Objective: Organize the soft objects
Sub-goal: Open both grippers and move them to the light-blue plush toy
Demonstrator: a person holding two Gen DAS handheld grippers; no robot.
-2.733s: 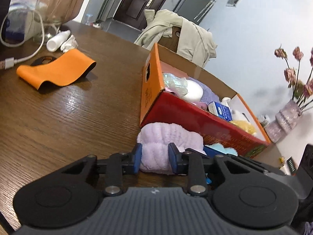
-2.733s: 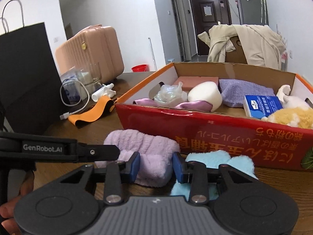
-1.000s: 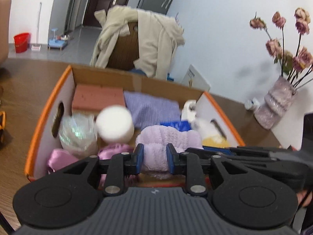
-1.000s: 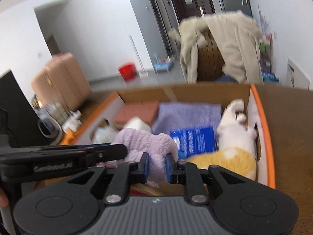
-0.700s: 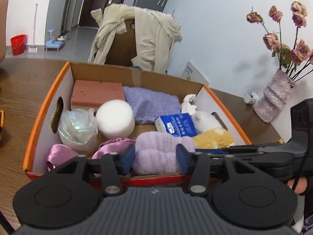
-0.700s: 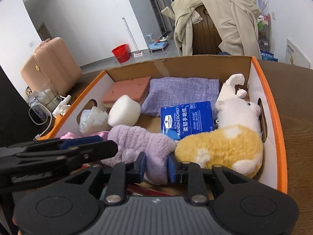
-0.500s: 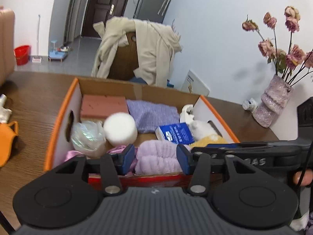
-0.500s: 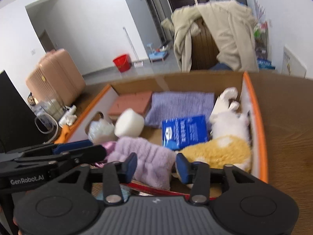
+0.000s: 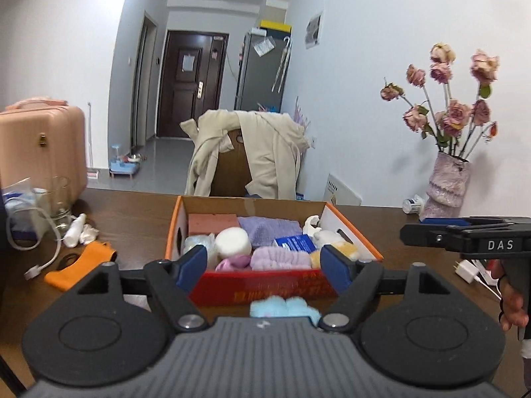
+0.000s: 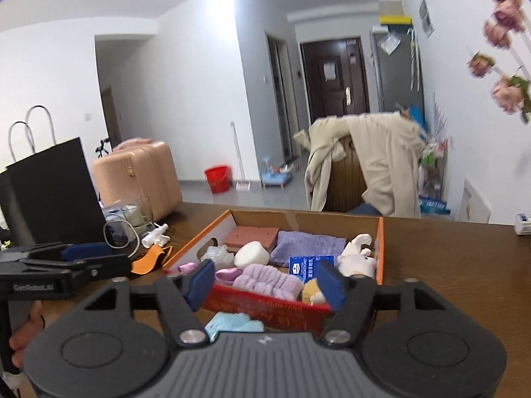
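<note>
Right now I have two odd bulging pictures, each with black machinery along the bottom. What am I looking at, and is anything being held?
There is no robot arm: a person holds a two-finger tool in each hand, and a fisheye camera on each looks forward along its fingers. That black machinery is the tool carrying the camera.

One picture comes from the left tool, the other from the right tool. Each view also catches the other tool at its edge. Both stand wide open and hold nothing.

On the brown table sits an orange cardboard box. Inside lie a lilac fluffy headband, a white sponge, a blue tissue pack and a plush toy, among other items. In front of the box, outside it, lies a light blue fluffy item. An orange band lies to the left of the box.
</note>
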